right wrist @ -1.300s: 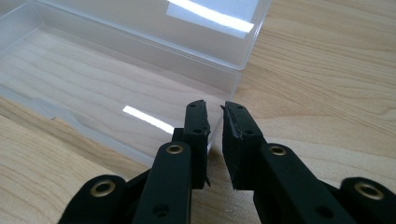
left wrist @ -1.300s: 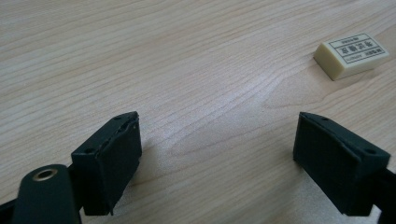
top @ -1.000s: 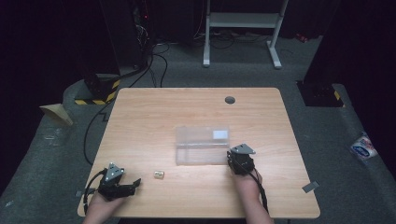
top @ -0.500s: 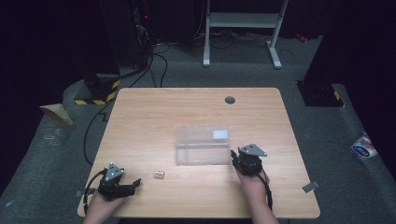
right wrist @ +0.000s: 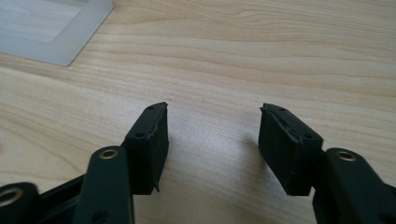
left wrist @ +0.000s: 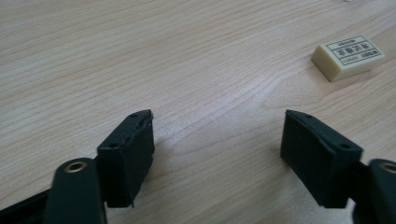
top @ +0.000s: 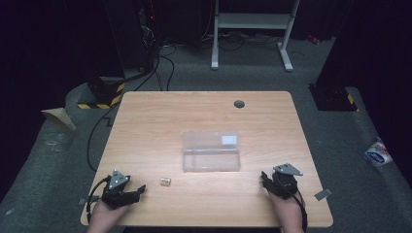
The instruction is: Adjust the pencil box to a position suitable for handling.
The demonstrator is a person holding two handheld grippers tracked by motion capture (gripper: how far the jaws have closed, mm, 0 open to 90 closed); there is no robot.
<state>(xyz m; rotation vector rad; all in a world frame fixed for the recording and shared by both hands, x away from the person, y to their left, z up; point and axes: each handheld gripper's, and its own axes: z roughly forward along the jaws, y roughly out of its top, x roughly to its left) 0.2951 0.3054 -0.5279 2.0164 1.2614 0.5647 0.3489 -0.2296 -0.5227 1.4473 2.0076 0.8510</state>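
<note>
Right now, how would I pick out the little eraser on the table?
Start at the clear rectangular plastic box in the middle of the light wooden table. Look toward the near edge, left of the box: the small cream block eraser lies alone, its printed label facing up.

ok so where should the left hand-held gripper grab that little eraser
Across its two long sides, coming from above. The eraser lies flat on the table, so only its side faces are free. The left hand-held gripper is already open.

Light wood-grain table (top: pixel 160 121); cream eraser (left wrist: pixel 348 57), dark print; frosted clear box (top: pixel 211 151); black tongs.
</note>
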